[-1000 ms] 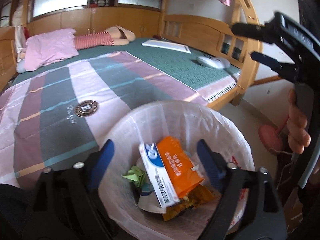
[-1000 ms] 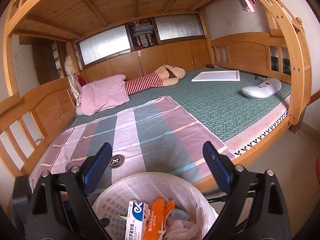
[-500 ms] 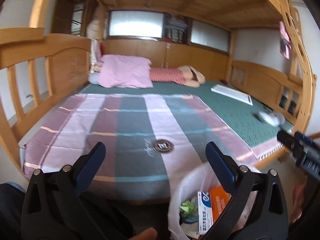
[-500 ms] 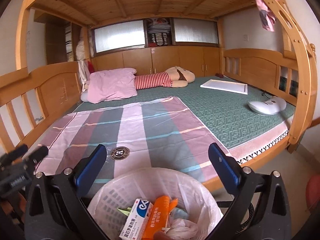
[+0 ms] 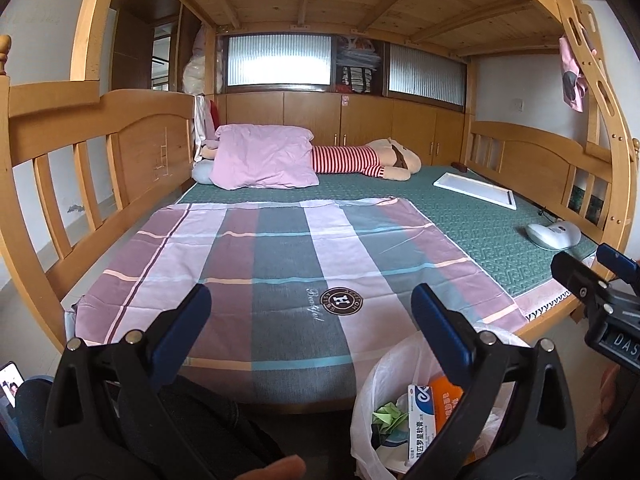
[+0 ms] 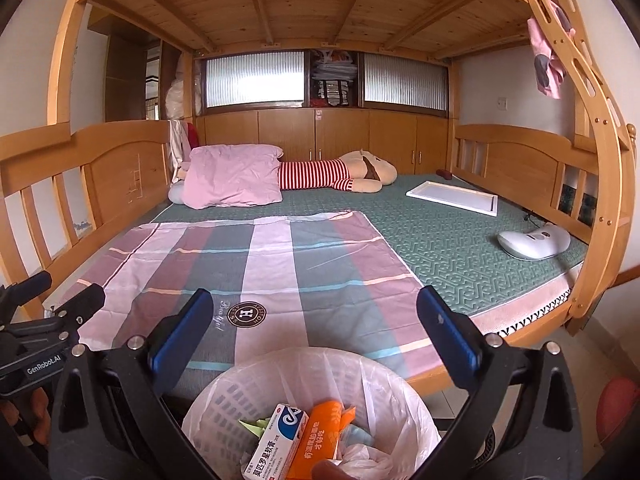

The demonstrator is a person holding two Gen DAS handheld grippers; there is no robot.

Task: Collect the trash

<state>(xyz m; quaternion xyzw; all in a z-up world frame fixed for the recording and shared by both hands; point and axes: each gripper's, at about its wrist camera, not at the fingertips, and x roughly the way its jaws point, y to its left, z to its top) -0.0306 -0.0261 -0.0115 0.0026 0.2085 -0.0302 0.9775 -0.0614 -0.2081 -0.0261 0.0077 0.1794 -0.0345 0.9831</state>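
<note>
Below both cameras stands the lined trash basket, on the floor just beside the near edge of the bed; a thin white plastic liner drapes over its rim; inside, a white-and-blue ointment box lies tilted, its long axis running from the lower left up toward the bed, lettered face upward; an orange packet rests against its right side, long axis roughly parallel and its torn end pointing toward the bed; a scrap of green folded paper sits to the left of the box; crumpled white plastic fills the rest. The left gripper has its blue-padded fingers spread wide with nothing between them, over the striped bedsheet; its right finger overlaps the basket in that view. The right gripper is likewise spread wide and empty, directly above the basket. On the bed lie a pink pillow, a striped plush toy, a white tray and a white massager, all well apart from the basket.
</note>
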